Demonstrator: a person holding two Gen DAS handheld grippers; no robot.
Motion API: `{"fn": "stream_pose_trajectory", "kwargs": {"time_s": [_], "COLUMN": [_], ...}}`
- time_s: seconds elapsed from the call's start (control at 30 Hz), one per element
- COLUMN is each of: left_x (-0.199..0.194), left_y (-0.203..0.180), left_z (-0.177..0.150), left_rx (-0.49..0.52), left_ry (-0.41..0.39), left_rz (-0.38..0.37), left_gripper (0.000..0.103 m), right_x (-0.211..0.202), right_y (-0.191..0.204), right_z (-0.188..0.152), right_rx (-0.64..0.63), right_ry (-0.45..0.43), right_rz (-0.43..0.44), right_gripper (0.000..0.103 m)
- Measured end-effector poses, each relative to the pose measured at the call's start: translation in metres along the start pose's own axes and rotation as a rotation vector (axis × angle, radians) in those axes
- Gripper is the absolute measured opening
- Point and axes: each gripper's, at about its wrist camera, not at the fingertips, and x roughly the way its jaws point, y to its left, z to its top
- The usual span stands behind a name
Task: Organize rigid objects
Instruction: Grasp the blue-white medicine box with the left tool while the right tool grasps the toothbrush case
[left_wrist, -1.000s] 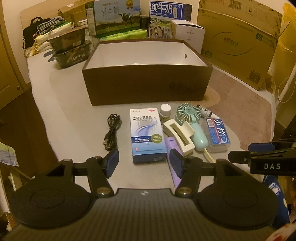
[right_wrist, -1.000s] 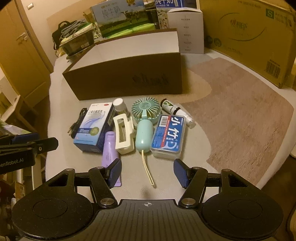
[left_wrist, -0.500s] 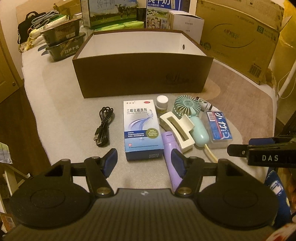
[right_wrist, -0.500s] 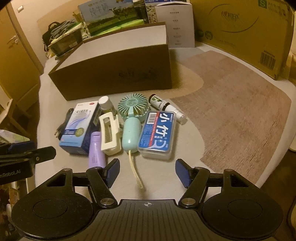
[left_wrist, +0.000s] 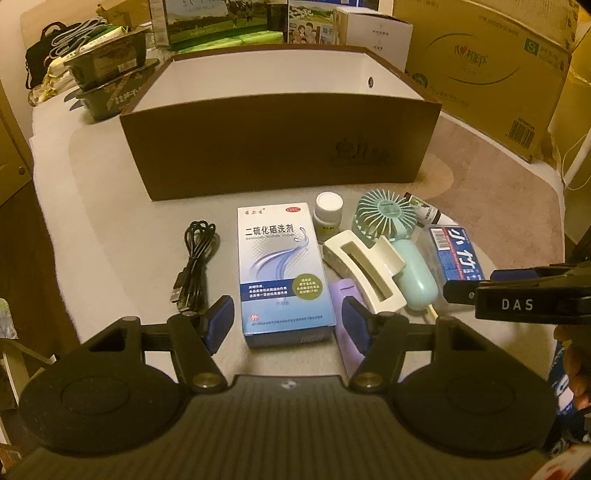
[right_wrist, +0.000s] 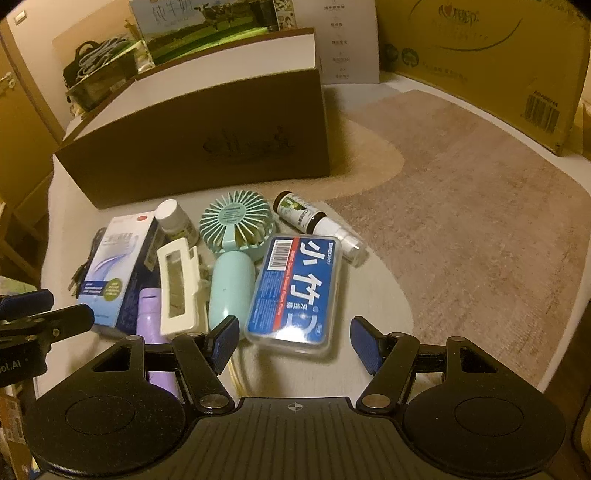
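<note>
A cluster of items lies in front of an open brown box (left_wrist: 280, 147) (right_wrist: 207, 147). A blue-white medicine box (left_wrist: 282, 269) (right_wrist: 116, 269) sits just beyond my open left gripper (left_wrist: 290, 325), its near end between the fingertips. A clear case with a blue label (right_wrist: 295, 291) (left_wrist: 456, 254) lies just beyond my open right gripper (right_wrist: 297, 341). Between them lie a mint hand fan (left_wrist: 395, 236) (right_wrist: 234, 254), a cream hair clip (left_wrist: 364, 269) (right_wrist: 177, 284), a purple tube (left_wrist: 349, 325) (right_wrist: 147, 314), a white-capped bottle (left_wrist: 328, 212) (right_wrist: 171, 218) and a spray bottle (right_wrist: 317, 225).
A black USB cable (left_wrist: 194, 262) lies left of the medicine box. Cardboard cartons (left_wrist: 480, 66) (right_wrist: 480, 55), milk cartons (left_wrist: 218, 18) and stacked trays (left_wrist: 107, 81) stand behind and beside the brown box. A brown mat (right_wrist: 461, 221) covers the table's right side.
Both grippers have moved forward and down toward the items. The left one has closed in on the medicine box, the right one on the blue-label case. Nothing on the table has moved.
</note>
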Motion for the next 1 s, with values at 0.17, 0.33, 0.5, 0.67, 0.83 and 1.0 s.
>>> {"fn": "stream_pose_trajectory", "kwargs": {"time_s": [0.17, 0.33, 0.5, 0.67, 0.83, 1.0], "left_x": [0.015, 0.03, 0.044, 0.043, 0.033, 0.018], "left_y": [-0.001, 0.0, 0.002, 0.004, 0.008, 0.01], "left_z": [0.001, 0.002, 0.004, 0.0, -0.012, -0.027], "left_rx": [0.016, 0.03, 0.04, 0.038, 0.02, 0.022], "left_ry": [0.015, 0.033, 0.042, 0.04, 0.045, 0.072], "left_rz": [0.006, 0.017, 0.031, 0.036, 0.053, 0.041], "left_gripper": [0.067, 0.067, 0.064, 0.062, 0.062, 0.063], "right_x": [0.009, 0.012, 0.015, 0.016, 0.01, -0.002], "right_y": [-0.001, -0.003, -0.001, 0.001, -0.002, -0.011], "right_z": [0.001, 0.004, 0.008, 0.006, -0.002, -0.016], "right_rx": [0.012, 0.025, 0.017, -0.036, -0.079, -0.091], "right_ry": [0.005, -0.004, -0.018, -0.024, -0.019, 0.009], "right_rz": [0.002, -0.004, -0.014, -0.016, -0.008, 0.014], "right_gripper": [0.067, 0.067, 0.067, 0.06, 0.057, 0.057]}}
